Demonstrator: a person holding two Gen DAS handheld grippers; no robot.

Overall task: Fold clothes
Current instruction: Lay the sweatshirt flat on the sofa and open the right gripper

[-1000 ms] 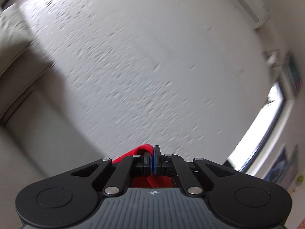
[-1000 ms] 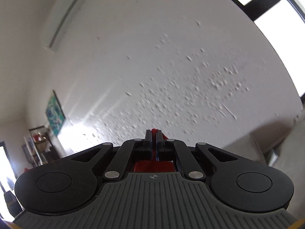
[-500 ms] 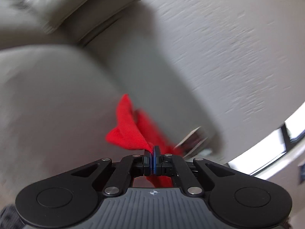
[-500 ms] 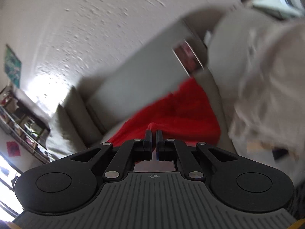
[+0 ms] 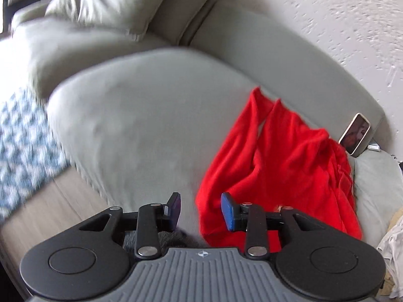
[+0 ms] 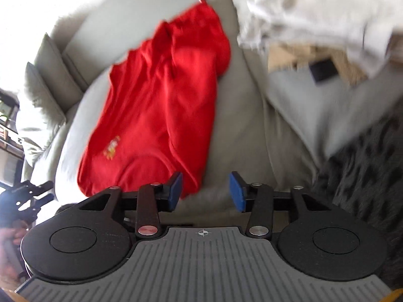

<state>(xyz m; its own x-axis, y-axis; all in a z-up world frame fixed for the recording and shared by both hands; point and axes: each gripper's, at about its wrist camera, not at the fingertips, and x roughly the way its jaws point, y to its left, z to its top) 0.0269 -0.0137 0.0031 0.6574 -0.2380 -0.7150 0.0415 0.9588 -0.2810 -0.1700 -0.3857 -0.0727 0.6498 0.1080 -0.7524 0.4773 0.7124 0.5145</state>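
Both grippers, left [image 5: 200, 207] and right [image 6: 205, 188], hover with fingers spread, empty. Red shirt [image 6: 161, 95] lies rumpled on the sofa [image 5: 141, 115], at ten o'clock of right gripper; light, limp, best pinched at corners.

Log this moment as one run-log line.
left gripper: open, empty | right gripper: open, empty | red shirt: lying rumpled on sofa | fold: not started
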